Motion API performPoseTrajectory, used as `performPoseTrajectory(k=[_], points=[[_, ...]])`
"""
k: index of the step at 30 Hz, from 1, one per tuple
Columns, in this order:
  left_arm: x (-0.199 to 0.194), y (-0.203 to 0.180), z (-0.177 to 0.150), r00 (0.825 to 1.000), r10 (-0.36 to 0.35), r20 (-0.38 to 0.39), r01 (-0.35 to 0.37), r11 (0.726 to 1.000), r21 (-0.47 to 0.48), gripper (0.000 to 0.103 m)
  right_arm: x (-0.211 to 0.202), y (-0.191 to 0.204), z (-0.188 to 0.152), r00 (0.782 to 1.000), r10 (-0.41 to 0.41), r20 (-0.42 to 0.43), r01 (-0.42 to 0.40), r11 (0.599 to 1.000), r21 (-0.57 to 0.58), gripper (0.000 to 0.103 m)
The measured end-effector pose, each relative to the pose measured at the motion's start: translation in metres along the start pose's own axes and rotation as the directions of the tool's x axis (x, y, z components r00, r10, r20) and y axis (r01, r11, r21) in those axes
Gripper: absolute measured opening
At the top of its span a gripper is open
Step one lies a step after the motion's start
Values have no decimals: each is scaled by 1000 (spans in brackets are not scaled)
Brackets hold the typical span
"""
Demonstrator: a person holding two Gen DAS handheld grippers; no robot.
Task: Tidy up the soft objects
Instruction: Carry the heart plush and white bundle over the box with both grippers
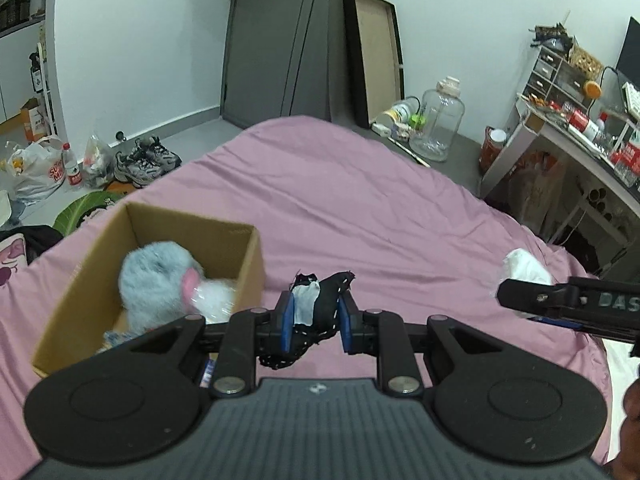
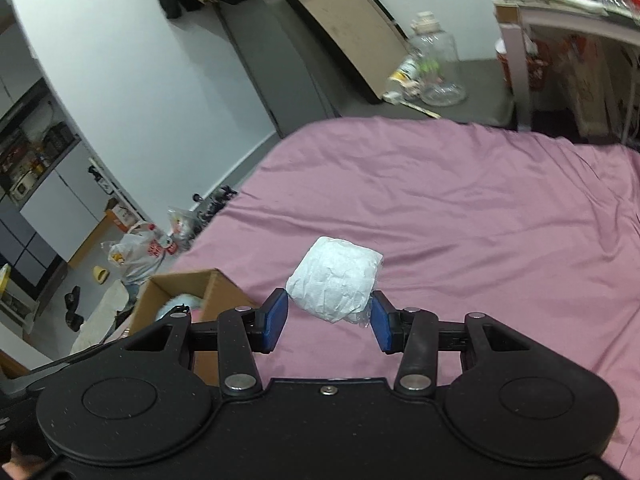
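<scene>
Left gripper (image 1: 316, 320): the jaws are clamped on one black fabric piece (image 1: 320, 312) with a white label, at the lower centre of the left wrist view, held above the bed.
Right gripper (image 2: 329, 322): the jaws stand apart on both sides of one white soft bundle (image 2: 336, 280); the pads are just beside it, and I cannot tell if they press it.
White soft bundle: centre of the right wrist view; whether it rests on the pink sheet or hangs above it, I cannot tell. In the left wrist view it shows at the right edge.
Cardboard box (image 1: 248, 264): one, open, on the bed (image 1: 340, 192) at the lower left of the left wrist view, just beside the left gripper.
Inside the box: one grey-blue fluffy toy (image 1: 156, 280) with a pink part, and something white beside it, blurred.
Around the bed: one large clear jar (image 1: 438, 120) on the floor at the upper right; one pair of sneakers (image 1: 146, 160) and plastic bags (image 1: 36, 168) at the left.
Tabletop (image 1: 580, 136): at the right edge, crowded with small things.
</scene>
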State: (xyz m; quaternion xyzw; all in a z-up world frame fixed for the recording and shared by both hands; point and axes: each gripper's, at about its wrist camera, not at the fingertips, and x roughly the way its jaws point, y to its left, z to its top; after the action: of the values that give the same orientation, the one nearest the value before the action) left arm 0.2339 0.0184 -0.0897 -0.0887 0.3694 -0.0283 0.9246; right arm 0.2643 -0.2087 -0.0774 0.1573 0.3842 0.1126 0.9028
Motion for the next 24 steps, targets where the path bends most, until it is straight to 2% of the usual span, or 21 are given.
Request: performPoseTrajectory(k=[8,13,24], points=[[-12,50,10,1000,10,14,-9,997,-78,22,-5,45,-3,1000,9,26,-8,998,-57,44],[-16,77,15,999,34,22,-32,998,-61,22,-5,74,-8,1000,18,24,-16,996,-92,44],[1,137,12,999,-18,-30,12,983,-182,22,16,130,-24,999,43,-5,-43,989,-139,44]])
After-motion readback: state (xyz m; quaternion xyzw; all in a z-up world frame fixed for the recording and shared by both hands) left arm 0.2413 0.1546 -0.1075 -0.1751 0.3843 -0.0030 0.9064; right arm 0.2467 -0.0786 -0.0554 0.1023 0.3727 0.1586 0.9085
